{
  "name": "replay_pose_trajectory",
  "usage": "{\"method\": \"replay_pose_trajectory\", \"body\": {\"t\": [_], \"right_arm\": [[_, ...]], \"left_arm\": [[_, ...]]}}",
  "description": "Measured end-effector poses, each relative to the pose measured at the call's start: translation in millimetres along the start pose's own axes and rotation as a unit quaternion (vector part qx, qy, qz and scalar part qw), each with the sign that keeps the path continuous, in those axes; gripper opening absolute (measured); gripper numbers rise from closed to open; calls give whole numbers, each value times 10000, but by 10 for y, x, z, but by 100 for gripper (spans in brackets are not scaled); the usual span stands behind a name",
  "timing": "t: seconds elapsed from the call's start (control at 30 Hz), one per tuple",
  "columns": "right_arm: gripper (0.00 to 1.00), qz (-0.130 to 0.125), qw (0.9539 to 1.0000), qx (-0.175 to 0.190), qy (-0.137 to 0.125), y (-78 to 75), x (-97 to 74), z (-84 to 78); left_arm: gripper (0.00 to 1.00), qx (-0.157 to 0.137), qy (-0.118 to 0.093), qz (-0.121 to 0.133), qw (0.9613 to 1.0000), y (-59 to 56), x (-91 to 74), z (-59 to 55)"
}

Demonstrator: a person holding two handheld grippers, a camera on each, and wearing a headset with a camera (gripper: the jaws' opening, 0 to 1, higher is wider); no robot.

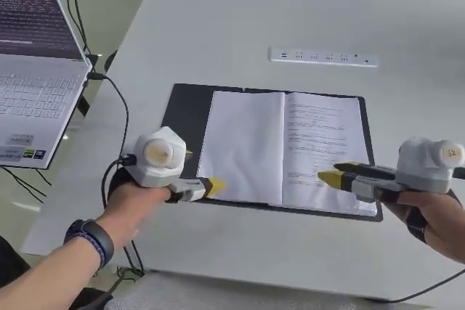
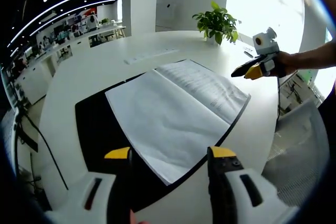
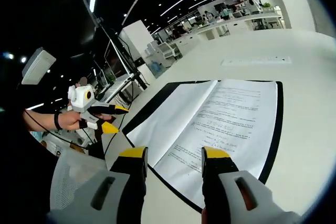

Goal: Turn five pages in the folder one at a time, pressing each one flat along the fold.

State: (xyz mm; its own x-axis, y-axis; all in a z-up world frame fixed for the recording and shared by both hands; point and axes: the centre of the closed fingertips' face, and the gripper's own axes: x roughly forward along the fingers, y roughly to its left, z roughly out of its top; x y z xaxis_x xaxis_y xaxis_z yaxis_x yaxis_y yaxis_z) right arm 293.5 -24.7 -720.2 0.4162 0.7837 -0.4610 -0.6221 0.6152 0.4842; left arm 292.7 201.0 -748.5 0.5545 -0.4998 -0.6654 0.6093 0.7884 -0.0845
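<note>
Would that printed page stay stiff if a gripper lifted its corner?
Probably floppy: the printed page looks like one thin sheet lying flat. Likely light, and held at the fold, so it should swing over.

An open laptop [image 1: 36,85] stands beside the white table [image 1: 218,5], which bears a power strip [image 1: 323,56].

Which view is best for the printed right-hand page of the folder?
Right gripper view: the printed page lies large and close, text lines visible. Head view shows it nearly flat-on, but the right tongs overlap its lower part. Left gripper view shows it farther off, foreshortened.
</note>
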Motion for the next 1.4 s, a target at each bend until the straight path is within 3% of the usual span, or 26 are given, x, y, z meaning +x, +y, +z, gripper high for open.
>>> {"method": "replay_pose_trajectory", "body": {"t": [0.27,0.57,0.73,0.97,1.07,1.4], "right_arm": [[46,-479,9979,-379,-206,-96,-319,169],[56,-871,9928,-808,-139,-154,-626,192],[60,-990,9916,-799,-253,-150,-793,178],[65,-1174,9892,-824,-293,-119,-981,81],[70,-1282,9877,-880,-166,-111,-1027,-22],[70,-1399,9869,-795,-93,-117,-1134,-181]], "left_arm": [[60,22,-196,98,9998,52,-216,100],[65,49,-360,173,9992,86,-418,166],[70,41,-421,228,9988,46,-550,213],[73,-40,-596,326,9977,-14,-709,296],[75,-133,-594,347,9975,-36,-730,266],[76,-205,-522,324,9979,-74,-702,204]]}}
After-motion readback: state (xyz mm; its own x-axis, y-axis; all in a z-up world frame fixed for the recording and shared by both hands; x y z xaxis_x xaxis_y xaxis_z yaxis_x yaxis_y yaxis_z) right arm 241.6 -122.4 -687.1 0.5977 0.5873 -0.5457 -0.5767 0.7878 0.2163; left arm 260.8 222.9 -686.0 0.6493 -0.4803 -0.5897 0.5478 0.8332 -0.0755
